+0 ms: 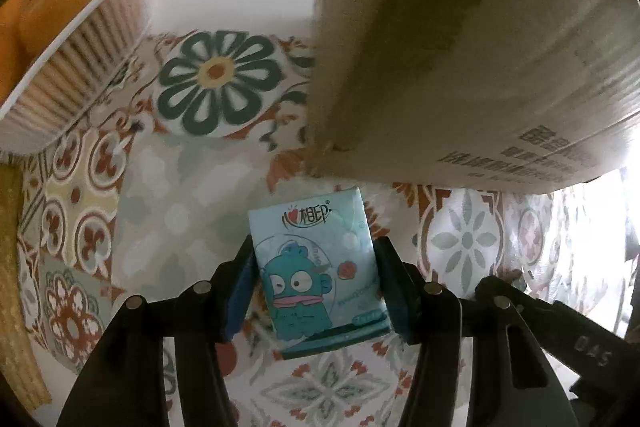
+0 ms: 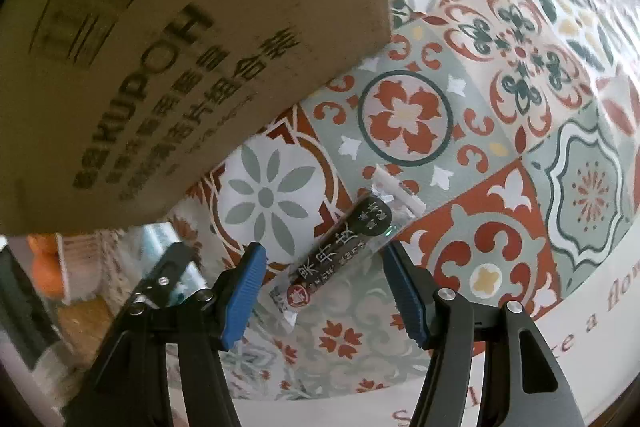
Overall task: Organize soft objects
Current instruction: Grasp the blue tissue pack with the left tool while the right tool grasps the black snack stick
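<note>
In the left wrist view my left gripper (image 1: 316, 291) is shut on a light-blue tissue pack (image 1: 318, 267) with a teal cartoon fish on it, held above the patterned tablecloth (image 1: 192, 195) just below a brown cardboard box (image 1: 460, 39). In the right wrist view my right gripper (image 2: 322, 287) is open, its blue pads either side of a dark snack stick packet (image 2: 340, 247) with white characters, which lies on the cloth (image 2: 480, 87). The cardboard box (image 2: 180, 47) fills the upper left there.
A white ribbed basket (image 1: 80, 67) holding orange fruit (image 1: 52, 3) stands at the left. A woven mat edge (image 1: 12, 267) lies at the far left. The left gripper's fingers (image 2: 172, 275) and the basket (image 2: 68, 259) show at the right view's lower left.
</note>
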